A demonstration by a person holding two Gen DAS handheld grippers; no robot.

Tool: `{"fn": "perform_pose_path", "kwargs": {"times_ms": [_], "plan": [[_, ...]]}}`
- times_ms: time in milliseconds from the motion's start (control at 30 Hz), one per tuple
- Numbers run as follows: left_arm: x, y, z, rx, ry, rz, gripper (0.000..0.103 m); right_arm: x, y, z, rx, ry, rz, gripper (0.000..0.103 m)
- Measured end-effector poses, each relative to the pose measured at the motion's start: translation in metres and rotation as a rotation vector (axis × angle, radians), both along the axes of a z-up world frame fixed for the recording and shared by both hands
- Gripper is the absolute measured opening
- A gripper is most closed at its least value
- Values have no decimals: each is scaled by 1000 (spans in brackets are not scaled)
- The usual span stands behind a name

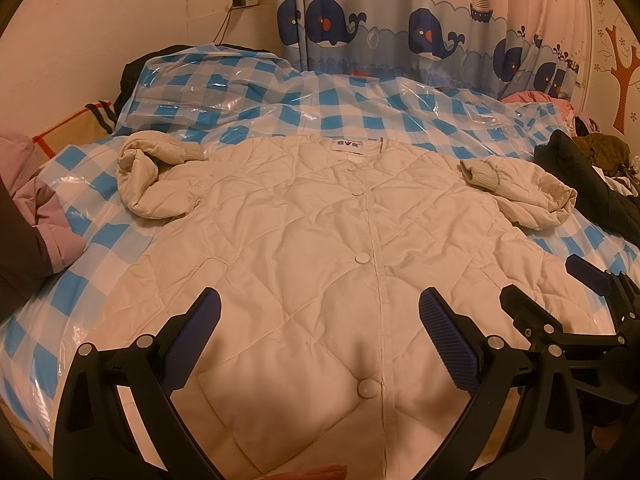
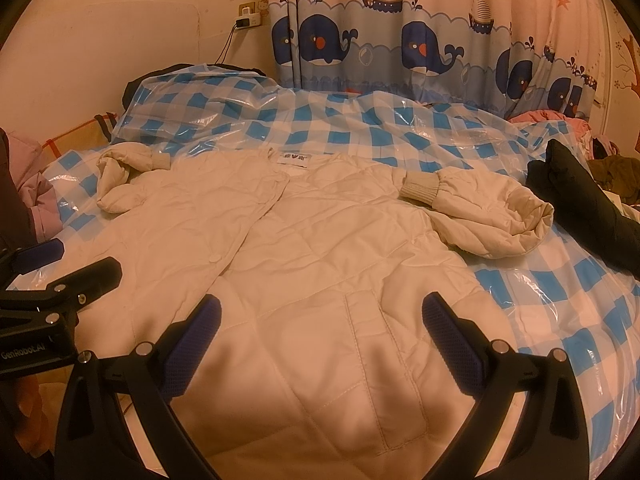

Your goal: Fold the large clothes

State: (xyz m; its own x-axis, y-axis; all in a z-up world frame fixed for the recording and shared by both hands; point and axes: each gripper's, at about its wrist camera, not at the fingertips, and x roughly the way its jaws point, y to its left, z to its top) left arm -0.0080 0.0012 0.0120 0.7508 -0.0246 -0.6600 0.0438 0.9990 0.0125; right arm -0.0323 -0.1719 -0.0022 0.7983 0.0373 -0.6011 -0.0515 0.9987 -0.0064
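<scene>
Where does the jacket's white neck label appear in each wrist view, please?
Left wrist: the label sits top centre of the jacket, just right of the picture's middle.
Right wrist: the label sits upper centre, slightly left of the middle.
Shared landmark: the whale curtain hangs behind it in both.

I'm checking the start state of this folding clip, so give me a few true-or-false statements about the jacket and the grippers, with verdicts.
1. The cream quilted jacket lies front side up, buttoned. True.
2. The left gripper is shut on the hem. False: its jaws stand open above the jacket, holding nothing.
3. Both sleeves are bent so their ribbed cuffs point toward the collar. True.
4. The jacket rests on bare wood. False: it lies on a blue-and-white checked plastic sheet.
5. The right gripper is open over the jacket's pocket area. True.
6. The curtain shows red cars. False: it shows whales and sailboats.
</scene>
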Motion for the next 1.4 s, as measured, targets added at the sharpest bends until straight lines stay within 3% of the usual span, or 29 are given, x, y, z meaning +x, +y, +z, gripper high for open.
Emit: {"fn": "perform_pose_path", "kwargs": {"times_ms": [533, 667, 833, 933, 1000, 1067, 1267, 1400], "plan": [[13, -15, -6, -25, 42, 55, 96, 0, -12, 2, -59, -38, -32, 97], [34, -26, 5, -9, 55, 52, 96, 23, -32, 12, -56, -24, -33, 97], [65, -49, 20, 47, 32, 41, 96, 80, -57, 28, -278, -69, -58, 97], [71, -50, 10, 12, 67, 39, 96, 124, -80, 12, -404, 42, -59, 97], [72, -53, 7, 24, 74, 27, 96, 132, -85, 8, -397, 73, -59, 97], [72, -53, 6, 37, 67, 24, 96, 123, -88, 7, -376, 30, -55, 97], [72, -50, 3, 36, 74, 25, 96, 129, -67, -6, -463, 58, -15, 97], [74, -44, 3, 26, 81, 33, 96, 130, -75, 6, -420, 54, -51, 97]]}}
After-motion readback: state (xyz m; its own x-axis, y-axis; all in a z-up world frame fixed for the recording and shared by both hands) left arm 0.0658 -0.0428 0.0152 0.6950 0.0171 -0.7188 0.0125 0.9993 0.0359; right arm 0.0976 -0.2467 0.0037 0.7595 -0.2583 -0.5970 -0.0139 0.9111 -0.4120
